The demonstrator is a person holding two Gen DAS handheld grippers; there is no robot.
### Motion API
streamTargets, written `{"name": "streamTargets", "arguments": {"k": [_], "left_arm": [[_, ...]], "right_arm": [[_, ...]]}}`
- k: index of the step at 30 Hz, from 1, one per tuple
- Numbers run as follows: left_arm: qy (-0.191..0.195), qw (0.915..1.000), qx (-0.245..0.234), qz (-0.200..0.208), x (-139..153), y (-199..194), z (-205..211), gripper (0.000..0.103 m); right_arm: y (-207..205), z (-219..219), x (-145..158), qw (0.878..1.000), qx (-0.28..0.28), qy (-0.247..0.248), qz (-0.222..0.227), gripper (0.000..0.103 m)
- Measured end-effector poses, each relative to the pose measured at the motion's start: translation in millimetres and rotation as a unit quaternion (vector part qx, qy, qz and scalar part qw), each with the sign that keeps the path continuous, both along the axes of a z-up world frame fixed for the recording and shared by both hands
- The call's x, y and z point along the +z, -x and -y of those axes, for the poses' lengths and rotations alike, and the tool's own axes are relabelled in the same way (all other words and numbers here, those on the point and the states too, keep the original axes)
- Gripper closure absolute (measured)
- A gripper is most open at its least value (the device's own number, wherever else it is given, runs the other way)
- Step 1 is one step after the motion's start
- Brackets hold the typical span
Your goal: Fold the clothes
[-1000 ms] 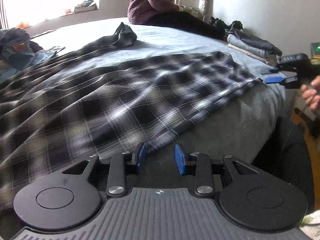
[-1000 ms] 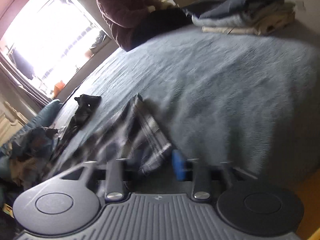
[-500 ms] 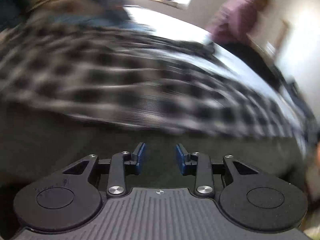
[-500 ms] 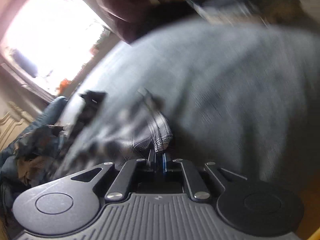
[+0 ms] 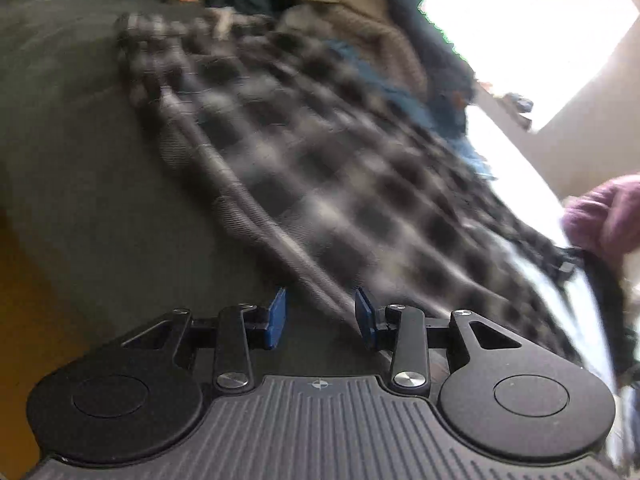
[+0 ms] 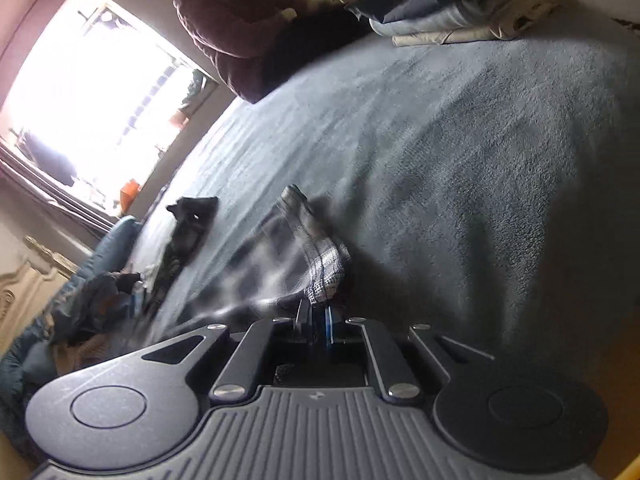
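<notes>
Right tongs (image 6: 318, 322) pinch the plaid garment (image 6: 316, 264).

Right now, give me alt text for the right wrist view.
The right gripper is shut on a corner of the plaid shirt, which lies on a grey bed cover. A stack of folded clothes sits at the far edge, beside a seated person in a maroon jacket.

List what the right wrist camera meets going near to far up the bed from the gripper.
right gripper, shut on the plaid garment → bare grey bedspread → stack of folded clothes at the far edge.
</notes>
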State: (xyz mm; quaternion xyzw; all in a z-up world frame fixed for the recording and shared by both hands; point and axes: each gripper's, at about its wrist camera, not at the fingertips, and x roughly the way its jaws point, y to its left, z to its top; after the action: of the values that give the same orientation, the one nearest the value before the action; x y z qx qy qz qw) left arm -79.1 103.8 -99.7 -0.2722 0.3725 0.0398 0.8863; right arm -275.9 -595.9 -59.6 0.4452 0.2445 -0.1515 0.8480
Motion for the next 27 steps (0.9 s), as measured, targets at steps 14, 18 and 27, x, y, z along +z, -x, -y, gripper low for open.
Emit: {"name": "streamTargets", "arguments": {"k": [14, 18, 27], "left_arm": [[-0.016, 0.9969, 0.077, 0.0, 5, -1, -7, 0.099], [-0.039, 0.9969, 0.069, -0.004, 6, 9, -9, 0.1], [-0.092, 0.9946, 0.044, -0.02, -8, 0, -6, 0.092]], "right_arm": [[-2, -2, 24, 0.999, 0.021, 0.036, 0.028, 0.096], [7, -5, 8, 0.999, 0.015, 0.05, -0.016, 0.096], [10, 0, -20, 0.997, 0.011, 0.047, -0.063, 0.091]]}}
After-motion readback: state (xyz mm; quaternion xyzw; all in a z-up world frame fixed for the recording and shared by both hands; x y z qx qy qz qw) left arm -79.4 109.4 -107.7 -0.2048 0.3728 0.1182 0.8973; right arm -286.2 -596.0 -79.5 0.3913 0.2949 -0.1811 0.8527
